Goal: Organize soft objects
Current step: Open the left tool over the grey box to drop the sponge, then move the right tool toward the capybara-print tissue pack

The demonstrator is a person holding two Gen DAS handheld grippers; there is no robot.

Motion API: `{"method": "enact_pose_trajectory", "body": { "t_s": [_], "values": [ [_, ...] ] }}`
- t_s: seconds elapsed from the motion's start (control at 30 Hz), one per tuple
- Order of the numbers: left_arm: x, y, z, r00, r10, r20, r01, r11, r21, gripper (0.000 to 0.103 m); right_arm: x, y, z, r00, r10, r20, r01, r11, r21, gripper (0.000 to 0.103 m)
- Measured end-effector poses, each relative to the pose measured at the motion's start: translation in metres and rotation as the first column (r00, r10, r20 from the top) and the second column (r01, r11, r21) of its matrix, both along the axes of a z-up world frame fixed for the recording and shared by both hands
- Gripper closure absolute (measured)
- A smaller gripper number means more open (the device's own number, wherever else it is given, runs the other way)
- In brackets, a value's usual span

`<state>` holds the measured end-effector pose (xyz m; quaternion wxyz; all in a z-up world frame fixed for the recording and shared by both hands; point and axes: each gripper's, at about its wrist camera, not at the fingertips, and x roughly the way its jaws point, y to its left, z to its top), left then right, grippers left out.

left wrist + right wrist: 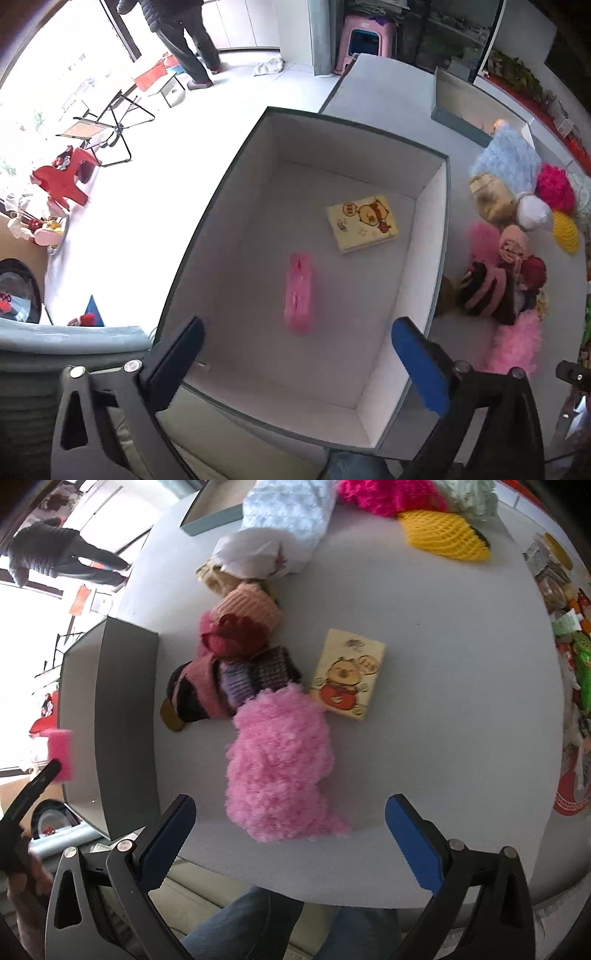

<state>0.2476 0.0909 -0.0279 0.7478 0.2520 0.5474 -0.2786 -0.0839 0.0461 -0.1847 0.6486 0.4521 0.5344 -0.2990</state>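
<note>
Left to right: our left gripper [295,363], jaws spread and empty, hangs over the box [236,184] holding a pink pack [300,293] – drop step done; our right gripper [290,834] (also spread) must next close on the fluffy pink piece [280,760] beside it.

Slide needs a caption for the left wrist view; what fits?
Open left gripper above the grey box holding a pink packet and a yellow tissue pack.

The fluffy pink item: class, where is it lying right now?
In the right wrist view the fluffy pink item lies on the table, nearest the open right gripper, touching the striped knit.
</note>
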Motion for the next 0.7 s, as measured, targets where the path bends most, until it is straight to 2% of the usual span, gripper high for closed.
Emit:
{"method": "enact_pose_trajectory", "body": {
  "t_s": [0.17, 0.27, 0.47, 0.57, 0.7],
  "values": [
    [-0.023, -0.023, -0.001, 0.996, -0.088, -0.035, 0.088, 0.996, 0.005, 0.001, 0.008, 0.005, -0.001, 0.999, 0.024, -0.022, -0.024, 1.000, -0.017, 0.000],
    [-0.050, -0.044, 0.001, 0.985, -0.162, -0.060, 0.163, 0.987, 0.006, 0.001, 0.007, 0.004, -0.003, 1.000, 0.020, -0.022, -0.021, 1.000, -0.009, 0.000],
    [-0.110, -0.072, -0.003, 0.927, -0.347, -0.143, 0.351, 0.936, 0.001, 0.001, -0.002, -0.001, -0.005, 0.999, -0.020, -0.040, 0.020, 1.000, -0.003, 0.000],
    [-0.133, -0.083, -0.007, 0.894, -0.417, -0.165, 0.424, 0.905, 0.011, 0.001, -0.007, -0.004, -0.006, 0.998, -0.036, -0.050, 0.036, 0.999, -0.004, 0.000],
    [-0.149, -0.096, -0.012, 0.862, -0.469, -0.191, 0.481, 0.876, 0.020, 0.001, -0.019, -0.008, -0.009, 0.996, -0.069, -0.056, 0.070, 0.998, 0.001, 0.000]
  ]
}}
